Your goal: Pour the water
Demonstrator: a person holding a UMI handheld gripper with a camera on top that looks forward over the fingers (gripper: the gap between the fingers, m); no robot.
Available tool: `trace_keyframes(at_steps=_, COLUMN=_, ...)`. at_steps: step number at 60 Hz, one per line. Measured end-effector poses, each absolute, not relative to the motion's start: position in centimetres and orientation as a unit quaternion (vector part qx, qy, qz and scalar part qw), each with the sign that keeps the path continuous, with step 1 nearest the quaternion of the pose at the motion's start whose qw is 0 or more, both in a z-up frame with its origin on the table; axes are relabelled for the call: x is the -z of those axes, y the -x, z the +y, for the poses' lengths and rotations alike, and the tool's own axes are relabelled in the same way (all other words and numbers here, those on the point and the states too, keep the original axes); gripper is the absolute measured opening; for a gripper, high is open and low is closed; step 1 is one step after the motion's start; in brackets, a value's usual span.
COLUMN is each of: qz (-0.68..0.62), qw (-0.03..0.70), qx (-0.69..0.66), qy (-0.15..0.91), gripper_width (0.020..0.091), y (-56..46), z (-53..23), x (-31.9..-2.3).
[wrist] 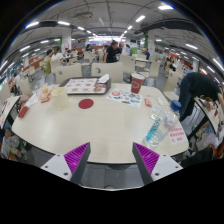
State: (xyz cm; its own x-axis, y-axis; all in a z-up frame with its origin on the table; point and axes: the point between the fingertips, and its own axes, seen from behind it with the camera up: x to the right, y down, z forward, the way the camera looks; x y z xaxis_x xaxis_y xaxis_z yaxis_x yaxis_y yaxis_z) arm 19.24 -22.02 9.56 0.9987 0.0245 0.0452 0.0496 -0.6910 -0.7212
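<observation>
We judge nothing poured yet: gripper (111, 160) jaws apart and empty, water bottle (156, 130) untouched ahead on the table (90, 125).

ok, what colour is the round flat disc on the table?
Red; the round flat disc shows in the gripper view, beyond the open jaws.

No readable text, brand, number or sign anywhere. Printed sheets (126, 97) on the round table (100, 130) carry coloured marks, too small to read; same for the label on the plastic bottle (156, 130) just ahead of the fingers. Hanging boards far back in the hall also illegible.
</observation>
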Motion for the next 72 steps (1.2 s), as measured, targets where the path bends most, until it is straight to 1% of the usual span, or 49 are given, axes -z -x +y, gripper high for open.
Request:
trace_keyframes(at_steps=13, qz=0.029, qw=0.402, qx=0.035, qy=0.914, gripper_width=0.0854, y=-30.8, z=-21.3, x=-6.3)
trace_keyframes(at_steps=21, qz=0.041, qw=0.431, qx=0.034, qy=0.901, gripper_width=0.0854, y=-34.5, z=-18.1, x=-5.7)
trace_keyframes(at_steps=32, qz=0.036, qw=0.466, qx=0.034, qy=0.883, gripper_width=0.0855, y=-36.5, z=-12.8, x=-5.3)
trace_keyframes(at_steps=35, qz=0.034, qw=0.472, qx=0.034, qy=0.880, gripper_width=0.0819, y=-37.2, z=-11.9, x=-5.2)
trace_keyframes(at_steps=37, qz=0.034, qw=0.473, qx=0.033, qy=0.880, gripper_width=0.0747, y=-37.1, z=-11.4, x=-4.9)
trace_keyframes(at_steps=40, qz=0.043, qw=0.479, qx=0.038, qy=0.876, gripper_width=0.0579, y=-37.5, z=-10.8, x=-4.7)
trace_keyframes(at_steps=42, qz=0.048, qw=0.483, qx=0.033, qy=0.873, gripper_width=0.0565, y=-37.3, z=-10.5, x=-4.8)
trace_keyframes(at_steps=46, qz=0.046, qw=0.491, qx=0.033, qy=0.870, gripper_width=0.0512, y=-37.3, z=-10.3, x=-4.8)
trace_keyframes(at_steps=47, qz=0.046, qw=0.492, qx=0.034, qy=0.869, gripper_width=0.0513, y=-37.4, z=-10.3, x=-4.8)
trace_keyframes(at_steps=51, qz=0.052, qw=0.494, qx=0.040, qy=0.867, gripper_width=0.0476, y=-37.5, z=-10.2, x=-4.8)
trace_keyframes(at_steps=53, qz=0.051, qw=0.495, qx=0.042, qy=0.866, gripper_width=0.0471, y=-37.5, z=-10.1, x=-4.8)
trace_keyframes(at_steps=54, qz=0.050, qw=0.496, qx=0.044, qy=0.866, gripper_width=0.0446, y=-37.5, z=-10.0, x=-4.8)
trace_keyframes(at_steps=57, qz=0.047, qw=0.493, qx=0.045, qy=0.867, gripper_width=0.0440, y=-37.3, z=-9.9, x=-4.9)
trace_keyframes(at_steps=58, qz=0.047, qw=0.493, qx=0.046, qy=0.868, gripper_width=0.0420, y=-37.3, z=-9.8, x=-4.9)
trace_keyframes(at_steps=68, qz=0.049, qw=0.479, qx=0.066, qy=0.874, gripper_width=0.0421, y=-37.3, z=-9.3, x=-5.0)
trace_keyframes(at_steps=72, qz=0.044, qw=0.479, qx=0.093, qy=0.872, gripper_width=0.0420, y=-37.0, z=-8.9, x=-5.8)
